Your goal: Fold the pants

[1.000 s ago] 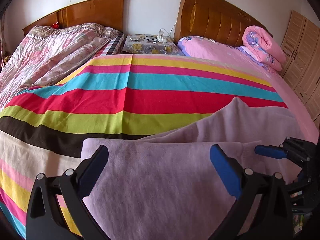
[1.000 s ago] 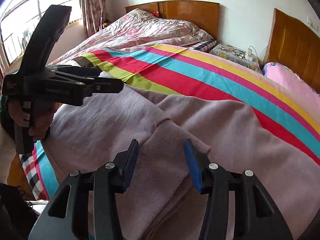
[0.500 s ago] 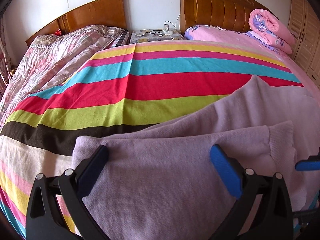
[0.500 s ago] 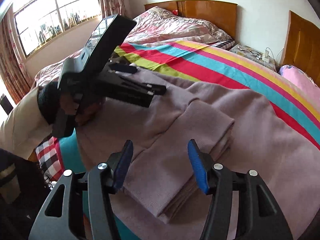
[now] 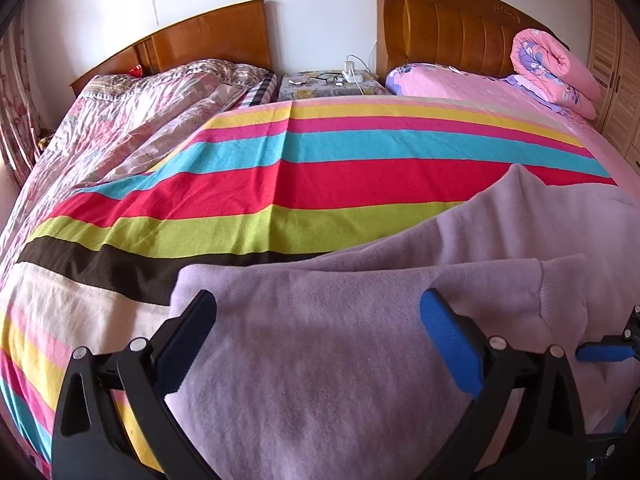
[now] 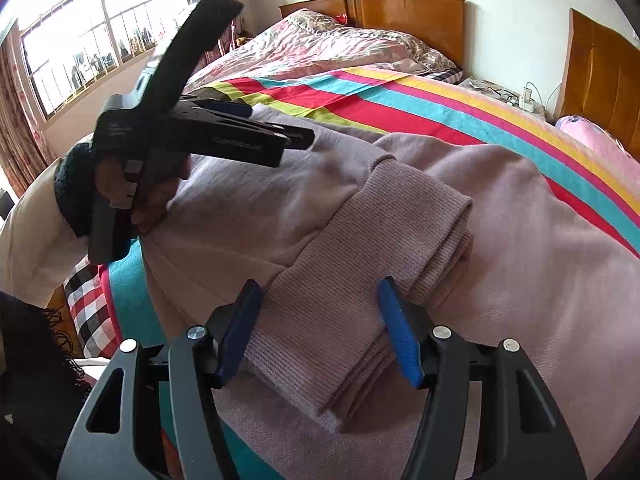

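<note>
Pants [image 6: 420,216], pale mauve and folded over, lie on the striped blanket [image 5: 320,184] across the bed. Left tongs [image 5: 320,344] hover wide above the cloth, gripping nothing. Right tongs [image 6: 320,328] are opening, their blue pads straddling the ribbed cuff [image 6: 360,280] without pressing it.

White plastered wall [image 5: 320,12] behind two beds. Left bed: arched brown wooden headboard [image 5: 208,40], crumpled floral pink quilt [image 5: 132,116]. Right bed: taller padded brown wooden headboard [image 5: 448,32], pink sheet [image 5: 460,88], rolled pink floral duvet [image 5: 556,72]. Between the headboards, a small nightstand with patterned cover [image 5: 328,86] carrying a white power strip [image 5: 352,76] and cables. Wide multicoloured striped blanket [image 5: 320,184] spans both beds. Pale louvred wooden wardrobe [image 5: 612,72] at right. Large gridded window [image 6: 80,52] with patterned curtains [image 6: 16,120]; bright daylight.
</note>
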`<control>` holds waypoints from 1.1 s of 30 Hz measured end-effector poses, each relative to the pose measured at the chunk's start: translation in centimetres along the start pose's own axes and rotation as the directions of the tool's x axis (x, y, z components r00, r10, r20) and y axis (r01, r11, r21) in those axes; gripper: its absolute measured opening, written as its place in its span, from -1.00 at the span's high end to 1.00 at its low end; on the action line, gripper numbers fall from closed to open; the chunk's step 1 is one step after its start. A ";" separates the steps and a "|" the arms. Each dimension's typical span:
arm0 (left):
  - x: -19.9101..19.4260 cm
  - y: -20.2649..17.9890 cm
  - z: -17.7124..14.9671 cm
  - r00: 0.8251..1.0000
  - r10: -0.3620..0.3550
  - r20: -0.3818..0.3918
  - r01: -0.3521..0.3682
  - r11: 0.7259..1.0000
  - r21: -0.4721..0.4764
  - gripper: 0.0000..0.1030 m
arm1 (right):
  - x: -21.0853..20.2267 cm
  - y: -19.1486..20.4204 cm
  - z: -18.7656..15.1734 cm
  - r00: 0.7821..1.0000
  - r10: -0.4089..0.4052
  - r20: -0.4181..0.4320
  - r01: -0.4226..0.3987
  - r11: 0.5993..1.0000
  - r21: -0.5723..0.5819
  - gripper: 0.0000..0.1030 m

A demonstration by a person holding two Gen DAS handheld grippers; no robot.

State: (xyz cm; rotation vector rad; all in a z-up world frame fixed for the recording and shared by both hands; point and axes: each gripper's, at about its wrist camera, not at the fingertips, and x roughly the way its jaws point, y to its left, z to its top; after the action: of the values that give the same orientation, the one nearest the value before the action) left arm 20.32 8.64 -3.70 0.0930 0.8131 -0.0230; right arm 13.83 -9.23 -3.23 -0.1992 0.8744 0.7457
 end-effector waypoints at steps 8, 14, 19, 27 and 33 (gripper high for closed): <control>-7.4 0.9 -5.0 0.999 0.008 0.040 -0.009 1.000 0.009 -0.97 | -2.1 -0.1 0.6 0.997 -0.051 0.057 0.050 0.998 0.025 -0.30; -5.2 2.4 -9.2 0.998 0.011 -0.057 -0.015 0.998 -0.065 -0.97 | 0.0 1.2 -0.1 1.000 -0.016 -0.024 0.015 0.999 -0.047 -0.36; -6.8 1.9 -7.1 0.999 0.024 -0.030 -0.025 0.999 -0.030 -0.97 | -2.0 -0.8 -0.6 0.999 -0.039 0.010 0.039 0.999 0.024 -0.40; -6.7 -7.0 1.0 0.980 -0.187 0.062 0.176 0.973 0.149 -0.97 | -6.9 -9.4 -3.5 0.958 -0.288 0.011 0.278 0.932 0.231 -0.44; -1.5 -18.2 4.9 0.944 -0.327 -0.032 0.325 0.913 0.248 -0.97 | -10.8 -12.9 -6.9 0.922 -0.387 0.002 0.365 0.872 0.325 -0.46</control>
State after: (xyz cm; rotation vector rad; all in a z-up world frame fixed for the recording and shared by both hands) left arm 21.79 -9.97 -0.57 0.1943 0.8049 -0.4438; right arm 13.68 -27.36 -1.22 -0.0513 0.8466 0.2372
